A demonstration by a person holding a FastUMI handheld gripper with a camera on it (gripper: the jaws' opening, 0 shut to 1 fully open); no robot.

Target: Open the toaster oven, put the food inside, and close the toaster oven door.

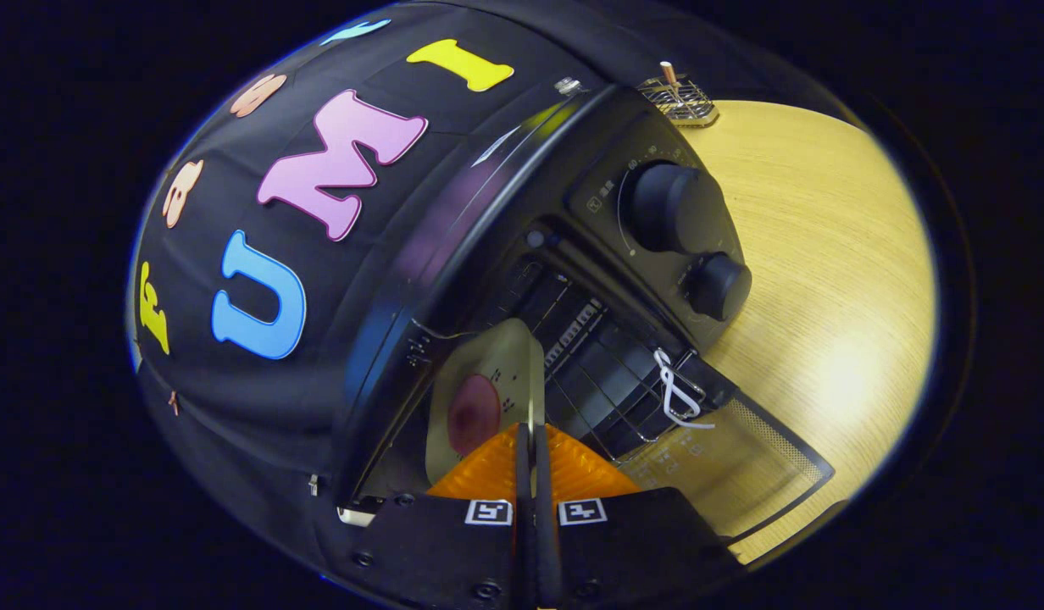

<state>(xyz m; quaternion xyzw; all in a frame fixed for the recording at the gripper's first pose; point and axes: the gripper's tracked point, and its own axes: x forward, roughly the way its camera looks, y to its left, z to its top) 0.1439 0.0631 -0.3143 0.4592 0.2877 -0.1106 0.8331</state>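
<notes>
Gripper (532,462) is pinching the plate (488,381) edge-on between closed fingers, oven (522,254) cavity lying just ahead, door (742,474) hanging open

You can make out small pale dial markings around the upper round knob (676,207) on the black toaster oven's control panel (607,199), too small to read. Two square black-and-white marker tags (488,512) sit on the gripper body.

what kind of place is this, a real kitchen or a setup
Likely a staged recording booth, not a kitchen: a black cloth wall behind a toaster oven with its door open on a bare wooden table.
</notes>
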